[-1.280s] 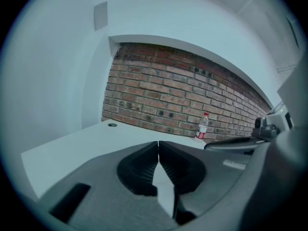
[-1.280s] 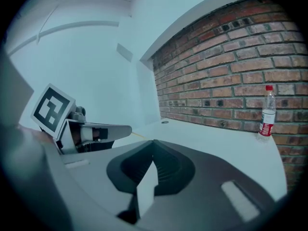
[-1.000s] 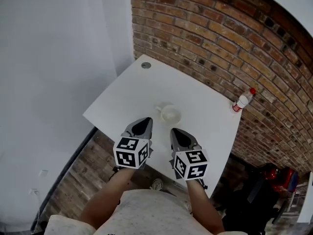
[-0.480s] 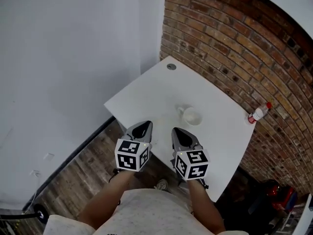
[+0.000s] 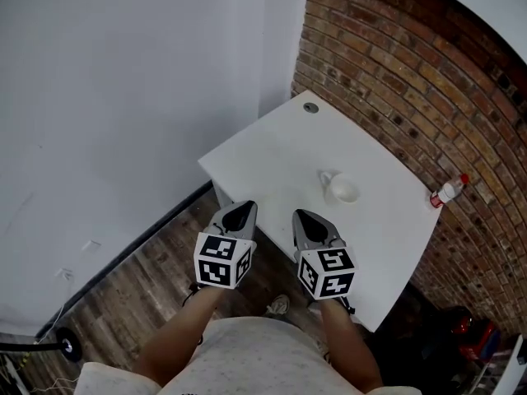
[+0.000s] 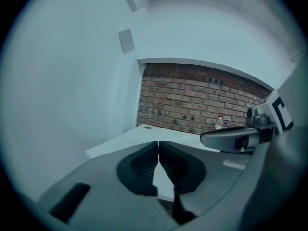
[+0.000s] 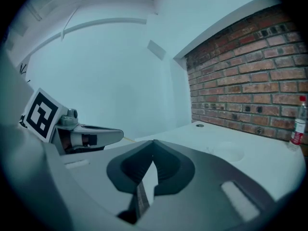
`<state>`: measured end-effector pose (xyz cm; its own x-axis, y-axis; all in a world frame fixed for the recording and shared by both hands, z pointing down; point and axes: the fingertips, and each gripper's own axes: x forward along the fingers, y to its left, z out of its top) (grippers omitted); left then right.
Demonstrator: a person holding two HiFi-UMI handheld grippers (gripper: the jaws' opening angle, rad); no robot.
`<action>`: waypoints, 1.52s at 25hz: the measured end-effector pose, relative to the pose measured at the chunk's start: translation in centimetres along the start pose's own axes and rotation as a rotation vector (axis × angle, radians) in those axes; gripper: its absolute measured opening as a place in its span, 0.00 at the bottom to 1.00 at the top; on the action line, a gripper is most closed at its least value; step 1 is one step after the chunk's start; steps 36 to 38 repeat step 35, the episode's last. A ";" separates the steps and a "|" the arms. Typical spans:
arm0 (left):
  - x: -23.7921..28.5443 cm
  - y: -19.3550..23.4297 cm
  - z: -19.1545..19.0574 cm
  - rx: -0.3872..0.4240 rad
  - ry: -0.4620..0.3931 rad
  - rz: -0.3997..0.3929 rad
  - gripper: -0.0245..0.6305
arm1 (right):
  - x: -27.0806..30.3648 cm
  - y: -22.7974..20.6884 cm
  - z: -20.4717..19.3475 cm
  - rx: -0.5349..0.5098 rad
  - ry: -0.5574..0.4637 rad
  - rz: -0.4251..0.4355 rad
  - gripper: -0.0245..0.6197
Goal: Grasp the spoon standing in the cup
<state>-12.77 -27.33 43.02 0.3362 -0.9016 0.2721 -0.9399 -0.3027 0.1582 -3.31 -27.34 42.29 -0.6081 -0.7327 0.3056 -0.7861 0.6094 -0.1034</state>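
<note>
A small white cup point(image 5: 342, 190) stands near the middle of the white table point(image 5: 272, 159); I cannot make out a spoon in it at this distance. The cup shows only faintly in the right gripper view point(image 7: 230, 153). My left gripper point(image 5: 242, 206) is shut and empty, held off the table's near edge. My right gripper point(image 5: 307, 216) is beside it, also shut and empty, well short of the cup. In the left gripper view the jaws point(image 6: 158, 143) touch; in the right gripper view the jaws point(image 7: 153, 143) also meet.
A plastic bottle with a red cap point(image 5: 447, 192) stands at the table's right edge by the brick wall point(image 5: 412, 72). A cable grommet point(image 5: 310, 107) sits at the far corner. A white wall point(image 5: 123, 97) is at the left, wooden floor point(image 5: 140, 286) below.
The table and cup have slid right in the head view as the view turned. Both grippers stay shut, side by side, now at the table's near edge over more floor.
</note>
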 end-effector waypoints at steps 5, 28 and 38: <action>-2.8 1.2 -0.6 0.005 -0.006 0.007 0.04 | -0.8 2.7 -0.4 -0.011 -0.004 -0.003 0.05; -9.9 1.8 -2.6 0.040 -0.016 -0.053 0.04 | -5.0 9.4 -2.5 -0.016 -0.029 -0.063 0.05; -10.2 1.7 -2.7 0.041 -0.018 -0.060 0.04 | -5.3 9.7 -2.6 -0.014 -0.029 -0.071 0.05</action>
